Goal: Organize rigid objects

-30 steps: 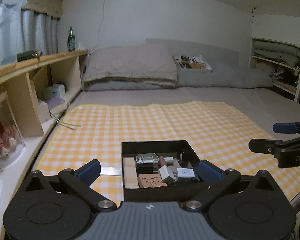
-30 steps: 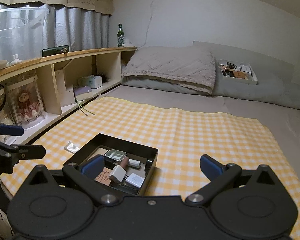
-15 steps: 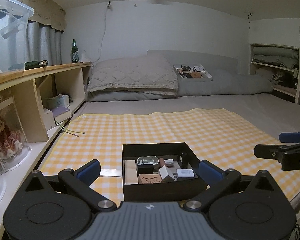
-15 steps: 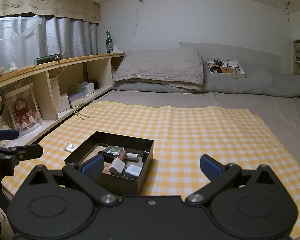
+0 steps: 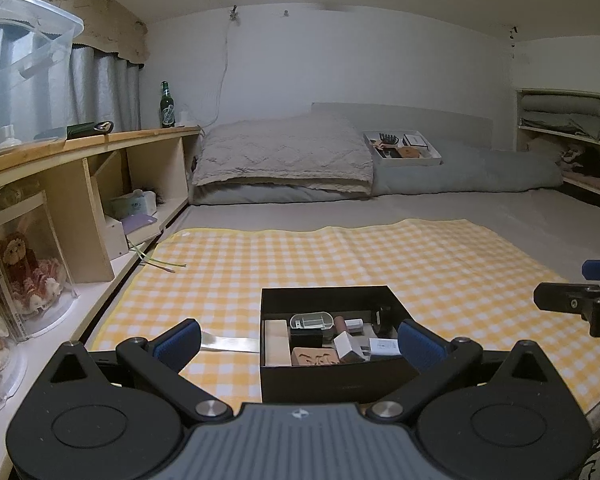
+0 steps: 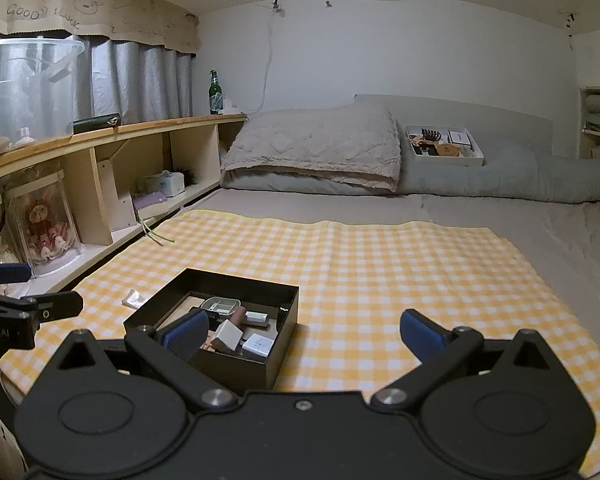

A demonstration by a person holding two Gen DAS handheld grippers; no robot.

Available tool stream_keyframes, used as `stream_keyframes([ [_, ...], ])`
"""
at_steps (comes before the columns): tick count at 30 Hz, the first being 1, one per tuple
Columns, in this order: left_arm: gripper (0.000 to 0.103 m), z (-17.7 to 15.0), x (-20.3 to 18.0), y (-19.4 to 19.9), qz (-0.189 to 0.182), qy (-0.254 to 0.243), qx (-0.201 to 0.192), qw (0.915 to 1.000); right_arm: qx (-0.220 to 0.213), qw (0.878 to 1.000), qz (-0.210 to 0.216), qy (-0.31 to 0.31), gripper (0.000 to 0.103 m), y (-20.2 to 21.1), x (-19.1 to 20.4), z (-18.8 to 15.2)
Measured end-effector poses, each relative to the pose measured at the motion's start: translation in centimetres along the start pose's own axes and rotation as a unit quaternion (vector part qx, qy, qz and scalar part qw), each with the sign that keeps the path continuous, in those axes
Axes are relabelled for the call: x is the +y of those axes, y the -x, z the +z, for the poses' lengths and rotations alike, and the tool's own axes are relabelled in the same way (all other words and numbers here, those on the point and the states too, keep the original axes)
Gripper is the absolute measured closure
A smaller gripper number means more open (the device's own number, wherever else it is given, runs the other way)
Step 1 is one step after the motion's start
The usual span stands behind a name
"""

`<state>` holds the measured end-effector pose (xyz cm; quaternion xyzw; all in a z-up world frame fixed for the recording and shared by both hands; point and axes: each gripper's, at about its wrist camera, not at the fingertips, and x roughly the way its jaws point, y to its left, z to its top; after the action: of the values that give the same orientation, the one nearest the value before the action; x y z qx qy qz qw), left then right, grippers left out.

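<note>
Black box (image 5: 332,376) dead ahead of left gripper (image 5: 300,338), down-left of right gripper (image 6: 304,330). Left nearer. Both spread wide, holding nothing.

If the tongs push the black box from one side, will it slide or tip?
The black box likely slides: it looks low, wide and flat-bottomed. The checkered cloth beneath may wrinkle and drag along. The loose small items inside would probably shift.

box (image 5: 332,376) on cloth (image 5: 340,256) near its front edge | small items (image 5: 332,336) in box | cloth on bed (image 5: 480,208) | shelf (image 5: 84,148) left | pillow (image 5: 284,152) behind cloth | tray (image 5: 402,160) right of pillow
</note>
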<state>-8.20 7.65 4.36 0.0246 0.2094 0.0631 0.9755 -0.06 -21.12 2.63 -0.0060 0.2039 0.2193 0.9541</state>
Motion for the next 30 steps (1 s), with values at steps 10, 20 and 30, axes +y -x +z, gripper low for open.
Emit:
stream_keyframes([
  [10, 0.0, 0.04, 0.2, -0.07, 0.001, 0.006, 0.002, 1.0, 0.004, 1.0, 0.002, 0.01, 0.0, -0.04, 0.36, -0.14],
  [20, 0.0, 0.01, 0.21, 0.0, 0.0, 0.007, 0.002, 1.0, 0.008, 1.0, 0.003, 0.015, 0.0, -0.41, 0.42, -0.28],
  [30, 0.0, 0.02, 0.24, -0.04, -0.001, 0.008, 0.002, 1.0, 0.009, 1.0, 0.005, 0.021, 0.0, -0.33, 0.43, -0.33],
])
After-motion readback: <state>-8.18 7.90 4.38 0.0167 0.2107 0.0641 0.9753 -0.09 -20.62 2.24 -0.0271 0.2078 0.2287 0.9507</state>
